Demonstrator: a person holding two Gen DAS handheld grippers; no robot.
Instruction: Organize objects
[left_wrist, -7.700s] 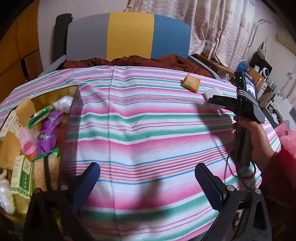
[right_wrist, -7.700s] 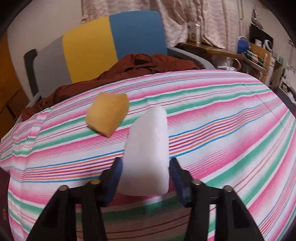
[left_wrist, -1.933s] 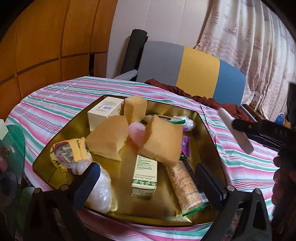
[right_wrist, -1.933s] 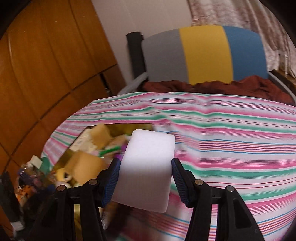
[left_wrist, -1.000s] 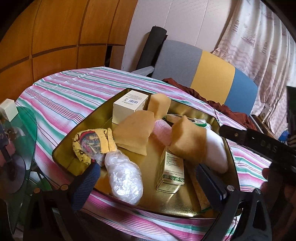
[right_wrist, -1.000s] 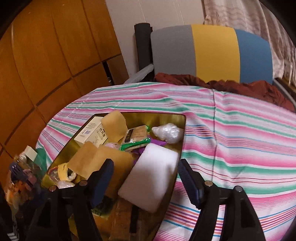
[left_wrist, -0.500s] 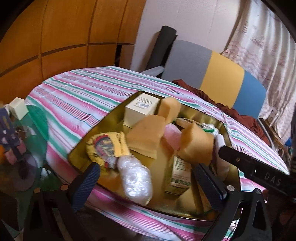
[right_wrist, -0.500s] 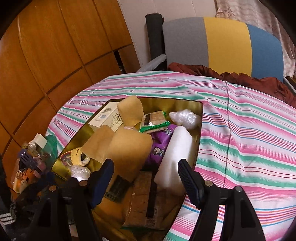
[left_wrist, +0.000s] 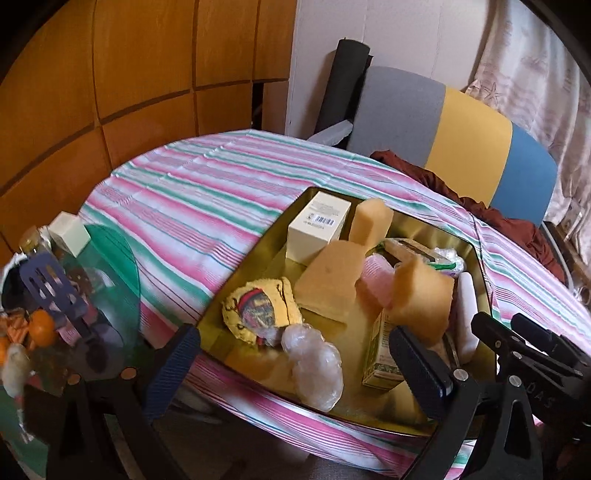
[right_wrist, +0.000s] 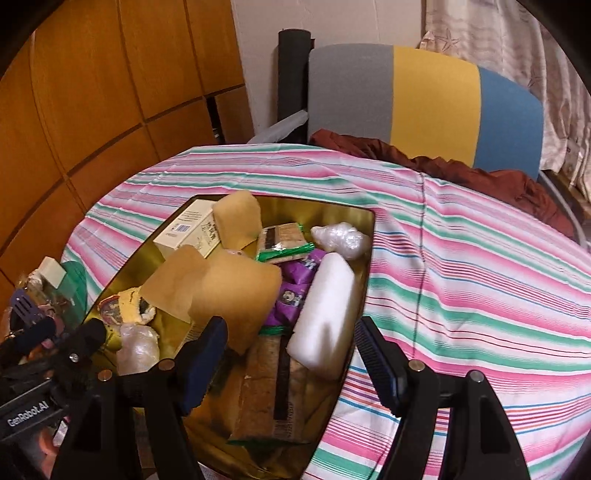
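Note:
A gold metal tray (right_wrist: 364, 291) on the striped tablecloth holds several items: tan sponges (right_wrist: 236, 295), a white box (right_wrist: 188, 229), cracker packs (right_wrist: 282, 242), a purple packet (right_wrist: 295, 291) and plastic-wrapped lumps. The white foam block (right_wrist: 325, 314) lies inside against the tray's right wall; it also shows in the left wrist view (left_wrist: 467, 317). My right gripper (right_wrist: 288, 365) is open and empty just above and behind the block. My left gripper (left_wrist: 295, 369) is open and empty over the tray's (left_wrist: 258, 258) near edge.
A glass side table (left_wrist: 74, 295) with a purple spatula, fruit and a small white box stands left of the striped table. A grey, yellow and blue chair (right_wrist: 424, 99) with a dark red cloth stands behind. Wooden panels line the left wall.
My right gripper carried the white foam block to the tray, opened and let it go; the block now lies in the tray. Both grippers have drawn back a little.

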